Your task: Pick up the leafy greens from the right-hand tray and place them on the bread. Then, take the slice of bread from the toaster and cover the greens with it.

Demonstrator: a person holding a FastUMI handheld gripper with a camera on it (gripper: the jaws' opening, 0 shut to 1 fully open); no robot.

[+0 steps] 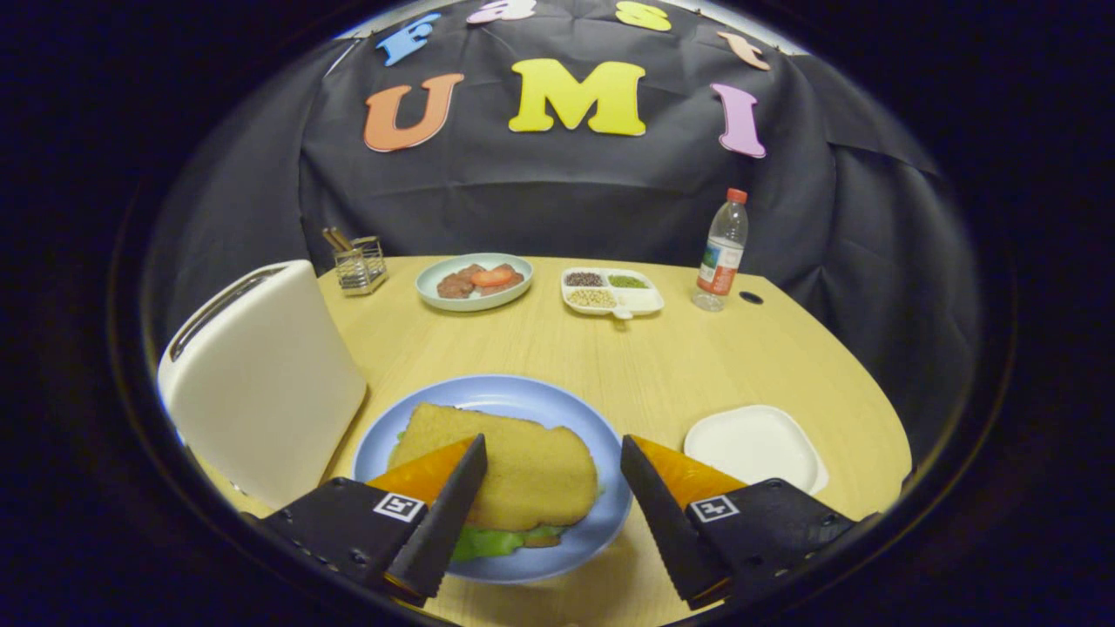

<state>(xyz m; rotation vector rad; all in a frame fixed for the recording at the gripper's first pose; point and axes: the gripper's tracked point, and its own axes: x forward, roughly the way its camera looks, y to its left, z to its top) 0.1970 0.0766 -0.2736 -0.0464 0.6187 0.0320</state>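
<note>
Bread (pixel 514 466) is lying as the top slice on the blue plate (pixel 601 514), with the greens (pixel 488 542) showing as a green fringe under its near edge, so the covering step is judged to be at its close and the work in hand is a clean release. The claw (pixel 549 514) is standing with its fingers apart and clamped on nothing; the left finger is overlapping the near-left corner of the bread in this view, though contact cannot be confirmed, while the right finger is standing clear over the plate's right rim. The bread is sitting between the fingers and just ahead of them. To finish well, the operator is advised to be keeping the fingers wide and lifting straight up, so that neither finger is dragging the slice off the greens. The slice is appearing slightly skewed, with greens protruding at the near side; whether a lower slice is lying under them cannot be told. Outward from the claw, the white tray (pixel 756 446) is sitting bare just right of the plate, and the toaster (pixel 261 383) is standing close on the plate's left. Beyond them a far plate (pixel 475 280) of food, a divided dish (pixel 611 292), a bottle (pixel 723 252) and a wire holder (pixel 359 263) are standing well apart from the work.
</note>
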